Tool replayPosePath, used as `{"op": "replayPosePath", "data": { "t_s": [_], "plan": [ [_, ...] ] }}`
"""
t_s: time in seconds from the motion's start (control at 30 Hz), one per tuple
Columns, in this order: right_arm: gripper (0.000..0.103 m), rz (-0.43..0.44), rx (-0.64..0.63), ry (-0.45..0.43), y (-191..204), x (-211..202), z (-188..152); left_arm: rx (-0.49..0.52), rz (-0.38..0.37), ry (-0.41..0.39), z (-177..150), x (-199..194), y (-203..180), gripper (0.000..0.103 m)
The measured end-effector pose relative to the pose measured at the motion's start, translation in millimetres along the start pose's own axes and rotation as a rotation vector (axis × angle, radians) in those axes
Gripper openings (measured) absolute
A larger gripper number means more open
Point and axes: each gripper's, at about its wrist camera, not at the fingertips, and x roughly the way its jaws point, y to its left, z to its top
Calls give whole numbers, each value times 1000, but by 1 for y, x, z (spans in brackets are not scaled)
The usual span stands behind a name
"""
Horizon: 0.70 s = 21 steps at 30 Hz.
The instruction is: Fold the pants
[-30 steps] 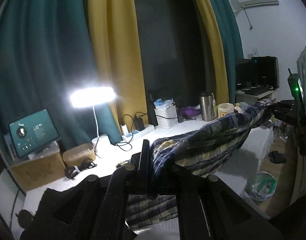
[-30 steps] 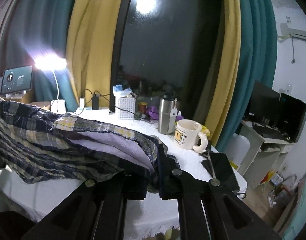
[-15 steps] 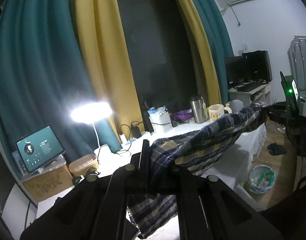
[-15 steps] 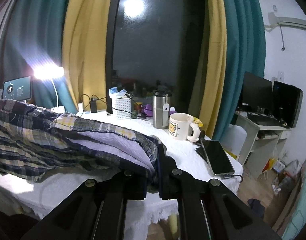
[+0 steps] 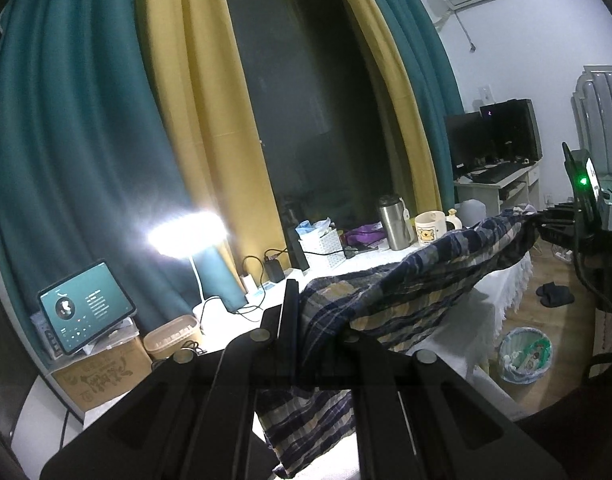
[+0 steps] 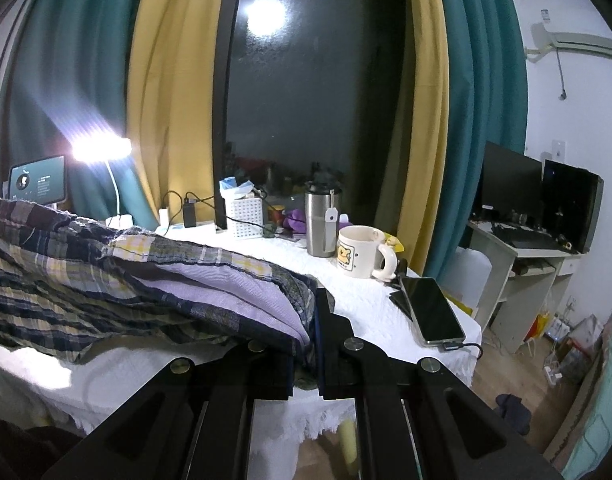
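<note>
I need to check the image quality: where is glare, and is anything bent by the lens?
Left wrist view: the desk lamp blows out white and hazes the curtain; curtains bow strongly toward the edges. Right wrist view: the lamp flares in streaks and its reflection shines in the dark window; the tongs look sharp.

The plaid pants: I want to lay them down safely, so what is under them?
Under the plaid pants shows only bare white tablecloth. The mug and phone sit beside them; the stretch directly beneath is covered.
</note>
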Motion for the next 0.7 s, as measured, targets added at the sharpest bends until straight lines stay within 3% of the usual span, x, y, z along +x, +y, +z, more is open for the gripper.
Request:
{"op": "replayPosePath", "data": {
  "t_s": [0.7],
  "plan": [
    [7, -15, -27, 20, 15, 55, 43, -102, -39, 55, -5, 66, 34, 4]
  ]
}}
